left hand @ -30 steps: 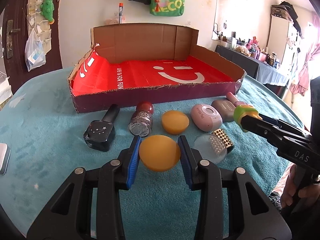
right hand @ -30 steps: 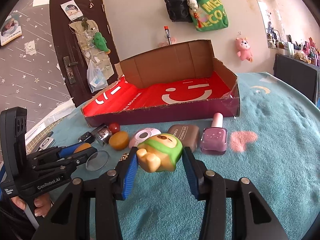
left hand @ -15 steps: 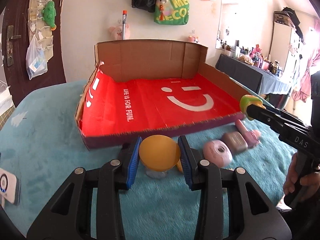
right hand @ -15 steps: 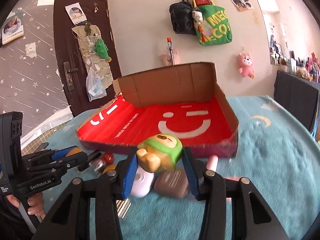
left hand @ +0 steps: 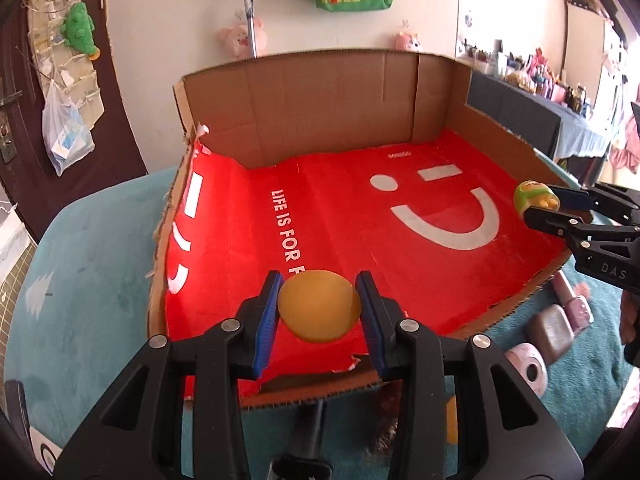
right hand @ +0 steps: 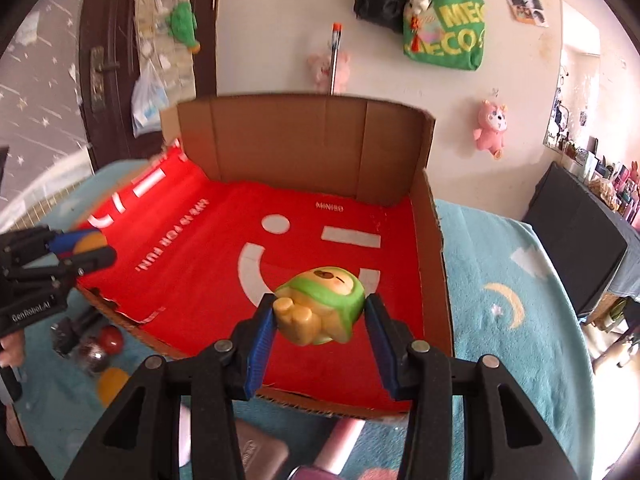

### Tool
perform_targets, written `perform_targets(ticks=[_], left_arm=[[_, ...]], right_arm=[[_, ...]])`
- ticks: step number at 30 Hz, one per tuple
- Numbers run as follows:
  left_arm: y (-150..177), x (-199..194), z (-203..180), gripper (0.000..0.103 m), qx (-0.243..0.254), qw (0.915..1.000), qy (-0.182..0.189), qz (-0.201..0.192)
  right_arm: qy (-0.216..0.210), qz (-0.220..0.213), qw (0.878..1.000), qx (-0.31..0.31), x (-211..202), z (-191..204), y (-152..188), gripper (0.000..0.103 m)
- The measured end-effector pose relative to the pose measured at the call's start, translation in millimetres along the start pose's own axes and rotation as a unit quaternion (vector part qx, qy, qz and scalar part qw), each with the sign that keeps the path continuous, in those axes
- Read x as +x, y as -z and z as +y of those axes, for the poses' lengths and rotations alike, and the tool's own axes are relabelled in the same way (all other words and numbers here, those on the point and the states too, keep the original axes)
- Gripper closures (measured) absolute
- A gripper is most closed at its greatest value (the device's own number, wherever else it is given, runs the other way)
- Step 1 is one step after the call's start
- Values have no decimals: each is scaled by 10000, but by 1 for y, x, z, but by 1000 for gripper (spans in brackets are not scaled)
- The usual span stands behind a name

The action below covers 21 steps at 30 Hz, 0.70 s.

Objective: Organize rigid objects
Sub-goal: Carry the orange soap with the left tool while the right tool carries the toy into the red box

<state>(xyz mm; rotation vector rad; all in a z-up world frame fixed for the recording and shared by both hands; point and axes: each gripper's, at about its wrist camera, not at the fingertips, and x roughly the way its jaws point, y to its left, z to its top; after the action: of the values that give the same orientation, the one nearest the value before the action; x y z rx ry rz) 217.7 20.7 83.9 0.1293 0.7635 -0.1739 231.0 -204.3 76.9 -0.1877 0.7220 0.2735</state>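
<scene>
A teal fleece cloth (left hand: 100, 248) covers the table, and on it sits a shallow cardboard box (left hand: 320, 92) whose floor is lined with a red sheet printed with a white smiley and the words "LIFE IS FOR FUN". At the left, the left gripper (left hand: 319, 308) is held above the near part of the box floor, its blue-padded jaws pressed on either side of an amber-yellow disc (left hand: 318, 306), which hangs clear of the red lining. In the right wrist view the same disc (right hand: 89, 243) shows between the left gripper's (right hand: 80, 250) jaws at the box's left edge. Further right, the right gripper (right hand: 318, 314) hovers over the smiley's mouth near the box's right wall, its jaws clamped on a small figurine with a green hood and a tan body (right hand: 320, 306), lying on its side and lifted off the lining. Outside the box, on the cloth before its near wall, lie a dark glittery bottle with a red ball cap (right hand: 98, 350), a second amber disc (right hand: 112, 384), a pale pink round device (left hand: 528, 366), a brown-grey compact case (left hand: 550, 330) and a pink nail polish bottle (left hand: 572, 300), close together in a loose row. A person's hand (right hand: 10, 354) grips the left gripper's handle at the far left edge.
</scene>
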Motion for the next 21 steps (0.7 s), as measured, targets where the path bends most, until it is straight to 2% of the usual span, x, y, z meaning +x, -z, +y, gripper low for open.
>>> perform_targets(ticks=[3, 5, 8, 17, 21], left_arm=[[-1, 10, 0, 68, 34, 9999, -83, 135], [-2, 17, 1, 67, 50, 9997, -56, 239], [-2, 26, 1, 67, 51, 9992, -54, 400], [-1, 42, 6, 67, -38, 9976, -58, 694], [0, 43, 6, 67, -33, 9976, -60, 692]], right_arm=[[118, 409, 9990, -149, 17, 0, -4, 56], [134, 563, 9981, -229, 24, 1, -4, 55], [376, 740, 9953, -498, 34, 4, -7, 55], [561, 1061, 9885, -926, 44, 6, -9, 55], [629, 1162, 9847, -1132, 48, 10, -8, 55]])
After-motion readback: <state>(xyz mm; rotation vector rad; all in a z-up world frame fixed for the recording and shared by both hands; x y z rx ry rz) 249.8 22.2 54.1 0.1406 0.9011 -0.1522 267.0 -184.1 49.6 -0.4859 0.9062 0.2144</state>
